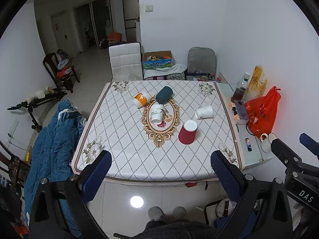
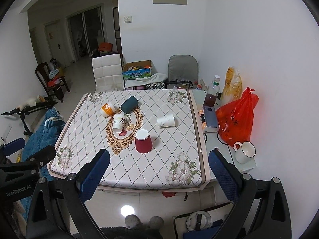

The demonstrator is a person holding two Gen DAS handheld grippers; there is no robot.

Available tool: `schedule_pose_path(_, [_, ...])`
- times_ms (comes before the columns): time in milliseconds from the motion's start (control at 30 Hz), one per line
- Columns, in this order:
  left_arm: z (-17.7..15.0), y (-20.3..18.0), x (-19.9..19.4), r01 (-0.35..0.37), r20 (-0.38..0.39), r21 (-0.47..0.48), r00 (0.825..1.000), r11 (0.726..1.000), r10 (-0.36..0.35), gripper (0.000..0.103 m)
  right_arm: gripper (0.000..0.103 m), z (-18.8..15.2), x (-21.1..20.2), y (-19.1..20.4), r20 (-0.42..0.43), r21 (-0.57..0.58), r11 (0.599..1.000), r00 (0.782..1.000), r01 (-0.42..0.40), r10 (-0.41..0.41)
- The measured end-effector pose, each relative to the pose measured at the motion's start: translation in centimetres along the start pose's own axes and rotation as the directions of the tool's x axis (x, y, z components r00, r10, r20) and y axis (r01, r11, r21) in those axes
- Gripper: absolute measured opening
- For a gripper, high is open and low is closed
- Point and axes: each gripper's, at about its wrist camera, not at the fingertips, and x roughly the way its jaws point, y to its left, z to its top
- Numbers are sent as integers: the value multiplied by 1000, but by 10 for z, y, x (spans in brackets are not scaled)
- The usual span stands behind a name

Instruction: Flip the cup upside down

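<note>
Several cups are on the patterned table point(image 1: 123, 155). A red cup point(image 1: 187, 132) stands upside down, also in the right wrist view point(image 2: 143, 141). A white cup point(image 1: 204, 112) point(image 2: 165, 120), a white printed cup point(image 1: 157, 114) point(image 2: 119, 123), an orange and white cup point(image 1: 141, 99) point(image 2: 107, 109) and a dark teal cup point(image 1: 164, 97) point(image 2: 129, 104) lie on their sides. My left gripper point(image 1: 161, 169) and my right gripper point(image 2: 159, 169) are open and empty, held high in front of the table's near edge.
A side surface to the right holds a red plastic bag point(image 2: 237, 119), a bottle point(image 2: 212, 93), a yellow bag point(image 2: 232, 86), a phone point(image 2: 211, 119) and a white mug point(image 2: 245, 152). A blue blanket point(image 1: 53, 149) lies left of the table. Chairs point(image 1: 125, 61) and a box point(image 1: 157, 59) stand behind it.
</note>
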Motion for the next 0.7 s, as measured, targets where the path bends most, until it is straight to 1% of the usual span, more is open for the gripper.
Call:
schedule_pose_path(400, [1,0,0,0,-2,1,1000,1000,0,102,101,-4,6,1,-21,6,1000,1000,-4,4])
schedule_pose_path(700, [0,1,1,0,-18,-3,1000,1000,0,102,101,-5,9,-1,-31,13,1000,999,-9,10])
